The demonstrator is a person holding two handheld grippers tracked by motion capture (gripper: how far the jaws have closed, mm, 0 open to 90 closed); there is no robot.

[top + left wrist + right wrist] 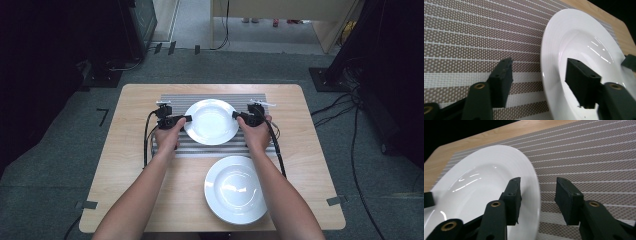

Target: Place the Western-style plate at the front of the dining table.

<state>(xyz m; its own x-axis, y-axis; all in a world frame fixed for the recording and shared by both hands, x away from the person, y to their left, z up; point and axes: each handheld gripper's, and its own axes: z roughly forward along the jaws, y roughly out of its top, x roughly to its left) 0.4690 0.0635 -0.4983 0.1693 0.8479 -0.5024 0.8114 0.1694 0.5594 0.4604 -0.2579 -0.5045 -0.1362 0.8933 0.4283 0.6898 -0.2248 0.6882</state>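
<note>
1. The round white glazed ceramic plate (211,121) lies flat on the grey striped woven placemat (172,98) at the far middle of the light wooden table (127,150). Your two grippers flank it on its left and right rim.
2. Your left gripper (186,119) has its jaws standing apart astride the plate's left rim. One jaw hangs over the well and the other over the mat, and neither pad presses, so nothing is held.
3. Your right gripper (236,115) mirrors it on the right rim. Its jaws also stand apart with the rim between them, and it grips nothing.
4. Expect the plate to be stiff, fairly heavy for its size, and breakable. The glaze shines, so it is likely slippery under hard pads.
5. The broad, flat, faintly ridged rim is the place to take hold, at opposite sides as you stand now. The deep, smooth, sloping well offers no purchase.
6. The mat's coarse weave should resist sliding, so lift rather than drag.
7. A second white ceramic plate (235,189) of the same shape sits on bare wood at the near edge, well apart.
</note>
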